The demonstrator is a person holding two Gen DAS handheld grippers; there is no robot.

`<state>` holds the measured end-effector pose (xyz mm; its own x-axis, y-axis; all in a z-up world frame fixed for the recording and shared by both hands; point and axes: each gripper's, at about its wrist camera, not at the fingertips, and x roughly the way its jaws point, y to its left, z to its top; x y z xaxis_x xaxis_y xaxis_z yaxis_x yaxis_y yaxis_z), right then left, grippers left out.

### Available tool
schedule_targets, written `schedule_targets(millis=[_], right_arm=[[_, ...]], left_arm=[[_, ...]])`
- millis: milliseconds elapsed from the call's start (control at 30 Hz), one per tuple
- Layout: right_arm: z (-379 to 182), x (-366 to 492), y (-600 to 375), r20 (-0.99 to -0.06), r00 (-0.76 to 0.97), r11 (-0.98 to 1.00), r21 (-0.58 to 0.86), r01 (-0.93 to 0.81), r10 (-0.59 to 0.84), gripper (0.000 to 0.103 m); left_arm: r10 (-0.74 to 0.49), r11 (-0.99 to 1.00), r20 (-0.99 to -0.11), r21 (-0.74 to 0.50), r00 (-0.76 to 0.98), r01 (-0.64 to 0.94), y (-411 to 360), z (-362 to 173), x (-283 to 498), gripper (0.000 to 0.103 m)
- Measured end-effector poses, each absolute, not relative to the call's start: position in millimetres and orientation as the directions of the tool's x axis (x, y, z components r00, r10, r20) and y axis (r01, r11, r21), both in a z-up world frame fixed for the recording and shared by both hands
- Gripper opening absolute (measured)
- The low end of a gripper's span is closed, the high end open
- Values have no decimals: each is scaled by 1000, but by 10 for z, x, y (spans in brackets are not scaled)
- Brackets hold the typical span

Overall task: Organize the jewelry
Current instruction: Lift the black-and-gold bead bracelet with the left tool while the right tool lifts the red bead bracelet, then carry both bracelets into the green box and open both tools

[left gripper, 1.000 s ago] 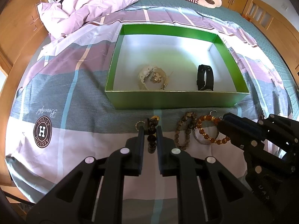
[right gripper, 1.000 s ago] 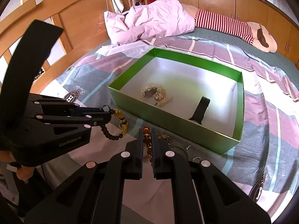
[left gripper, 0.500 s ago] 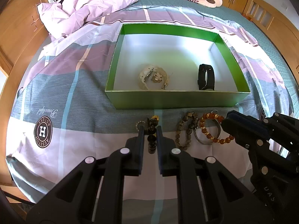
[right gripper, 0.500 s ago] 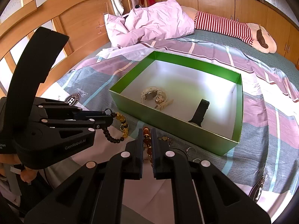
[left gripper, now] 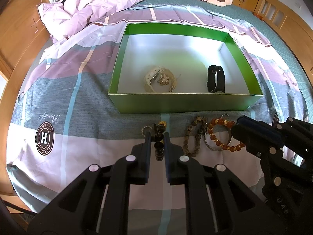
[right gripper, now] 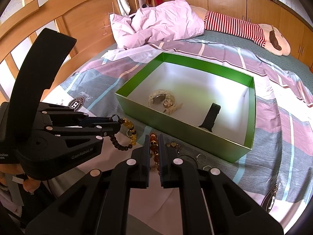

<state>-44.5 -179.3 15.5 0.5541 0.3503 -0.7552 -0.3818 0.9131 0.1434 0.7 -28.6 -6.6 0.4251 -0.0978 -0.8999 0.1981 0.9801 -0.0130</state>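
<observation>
A green box (left gripper: 176, 103) (right gripper: 137, 109) sits on the bed with a cream watch (left gripper: 156, 77) (right gripper: 159, 98) and a black watch (left gripper: 215, 80) (right gripper: 210, 115) inside. My left gripper (left gripper: 156, 137) (right gripper: 117, 126) is shut on a dark and yellow bead bracelet (left gripper: 158, 145) (right gripper: 125, 137), held just above the sheet in front of the box. My right gripper (right gripper: 152, 140) (left gripper: 237, 131) is shut on an amber bead bracelet (right gripper: 153, 146) (left gripper: 223, 135). A brown bead bracelet (left gripper: 195, 137) and metal rings (right gripper: 201, 157) lie on the sheet beside them.
The bed has a striped sheet (left gripper: 78, 98) with round logos (left gripper: 44, 138). A pink duvet (right gripper: 156, 27) and a striped plush toy (right gripper: 244, 29) lie behind the box. A wooden bed frame (right gripper: 78, 23) runs along the left.
Both grippers have lifted slightly with their bracelets. The amber bracelet has been drawn a little to the right, off the metal ring.
</observation>
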Motion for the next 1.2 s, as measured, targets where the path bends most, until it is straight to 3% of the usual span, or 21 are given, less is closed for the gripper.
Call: schedule_targets(millis=[1000, 1200], right_arm=[[193, -458, -1811, -744, 562, 909, 148, -391, 363, 8], [500, -363, -1880, -693, 616, 913, 158, -376, 374, 8]], left_arm=[[-113, 979, -889, -24, 444, 203, -280, 40, -33, 13], [-170, 974, -861, -72, 480, 216, -206, 396, 146, 13]])
